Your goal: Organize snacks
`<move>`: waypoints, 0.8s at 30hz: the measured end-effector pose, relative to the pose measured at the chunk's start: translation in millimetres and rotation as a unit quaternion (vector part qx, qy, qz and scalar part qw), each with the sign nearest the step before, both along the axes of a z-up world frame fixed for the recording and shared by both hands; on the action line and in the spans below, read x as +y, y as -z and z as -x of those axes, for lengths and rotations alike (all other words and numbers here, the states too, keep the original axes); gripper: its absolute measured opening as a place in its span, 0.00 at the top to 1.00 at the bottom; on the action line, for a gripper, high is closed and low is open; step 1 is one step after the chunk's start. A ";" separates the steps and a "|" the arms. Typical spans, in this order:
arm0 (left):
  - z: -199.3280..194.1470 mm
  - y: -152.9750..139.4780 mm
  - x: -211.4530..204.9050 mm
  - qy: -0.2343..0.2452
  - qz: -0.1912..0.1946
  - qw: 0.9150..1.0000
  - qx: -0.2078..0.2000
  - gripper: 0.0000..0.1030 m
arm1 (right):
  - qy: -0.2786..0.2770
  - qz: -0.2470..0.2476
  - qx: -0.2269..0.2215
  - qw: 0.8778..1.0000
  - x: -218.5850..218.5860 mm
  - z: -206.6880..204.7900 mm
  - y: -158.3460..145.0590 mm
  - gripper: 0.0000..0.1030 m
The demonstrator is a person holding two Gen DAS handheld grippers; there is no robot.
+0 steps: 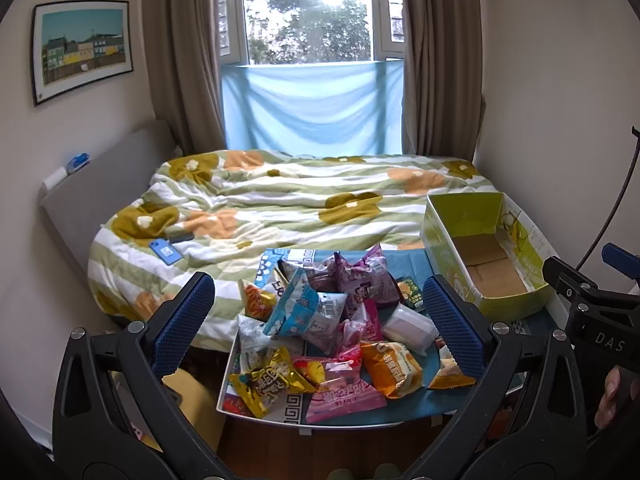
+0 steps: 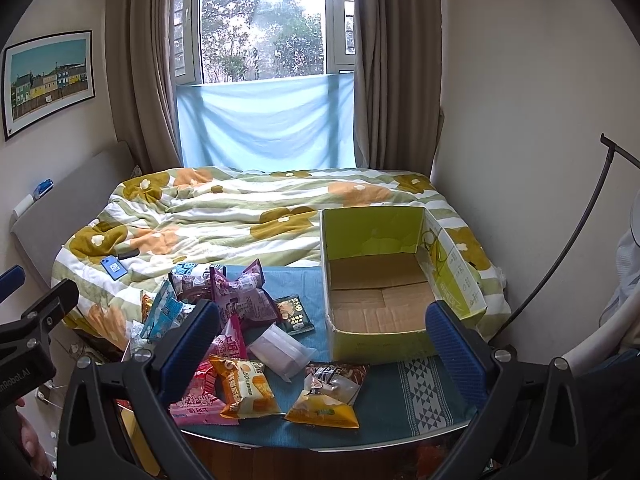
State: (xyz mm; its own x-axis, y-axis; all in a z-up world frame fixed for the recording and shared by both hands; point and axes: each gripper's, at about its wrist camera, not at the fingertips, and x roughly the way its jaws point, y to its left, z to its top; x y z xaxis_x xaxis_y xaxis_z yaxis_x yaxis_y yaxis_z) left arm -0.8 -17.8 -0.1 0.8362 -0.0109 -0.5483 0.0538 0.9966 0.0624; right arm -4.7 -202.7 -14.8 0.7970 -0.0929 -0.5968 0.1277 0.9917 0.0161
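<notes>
Left of the empty cardboard box [image 2: 380,300], snack packets [image 1: 320,328] lie heaped on the blue-clothed table [image 2: 420,396]. Both left gripper [image 1: 320,320] and right gripper [image 2: 324,340] hover wide open, holding nothing. Light, crinkly, slippery pouches; probably best pinched at a sealed edge.

Legible markings, by item:
- right gripper body [image 1: 600,332], as seen from the left wrist view: white letters "DAS", cut off at the frame edge
- left gripper body [image 2: 24,360], as seen from the right wrist view: "nRobot.AI", its start cut off
- orange snack packet [image 2: 246,390]: numeral "20"; remaining print too small to read
- other snack packets and green carton [image 2: 456,276]: print illegible
</notes>
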 end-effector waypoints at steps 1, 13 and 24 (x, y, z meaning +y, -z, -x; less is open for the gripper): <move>0.6 -0.6 -0.5 0.000 0.000 1.000 0.000 0.00 | 0.000 0.000 0.000 1.000 0.4 0.1 -0.1 0.01; 6.3 -3.3 -1.3 -0.009 0.005 1.000 0.003 0.00 | -0.009 -0.008 0.000 1.000 -2.8 3.3 -1.7 0.00; -18.1 43.6 -9.0 -0.018 0.021 0.996 0.079 0.00 | -0.027 -0.026 0.034 0.999 -34.8 -6.7 17.8 0.00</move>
